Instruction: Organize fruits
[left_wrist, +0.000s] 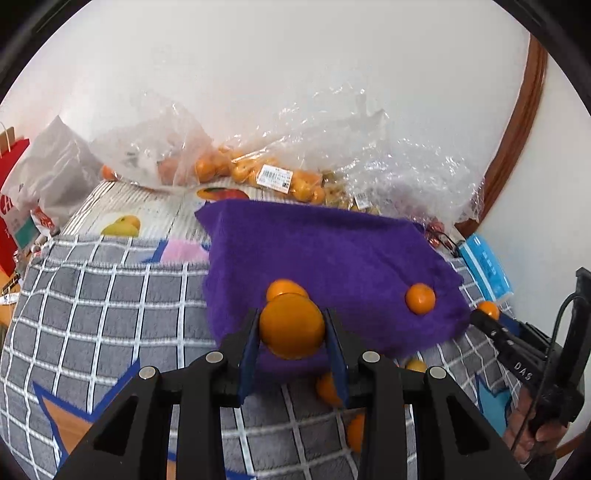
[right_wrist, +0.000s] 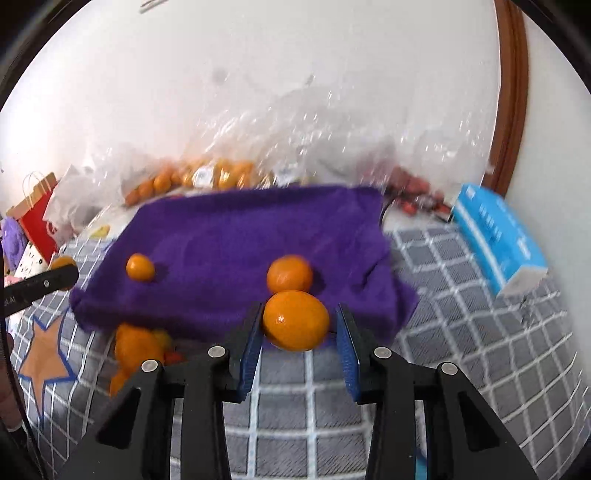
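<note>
Tangerines in both grippers — carry-to-cloth step.
Left gripper (left_wrist: 291, 334) is clamped on a tangerine (left_wrist: 291, 326); the right gripper (right_wrist: 299, 328) carries another (right_wrist: 295, 320), far-side contact unclear. Two tangerines already lie beyond on the purple cloth (left_wrist: 332, 251) — next: clear its edge, set down alongside. Only the right view shows the pile (right_wrist: 136, 347) under the cloth's near edge.

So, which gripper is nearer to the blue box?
Right. The right gripper, holding one mandarin, has the blue box just to its right. The left gripper, holding another mandarin, is further left, with the right gripper between it and the box.
</note>
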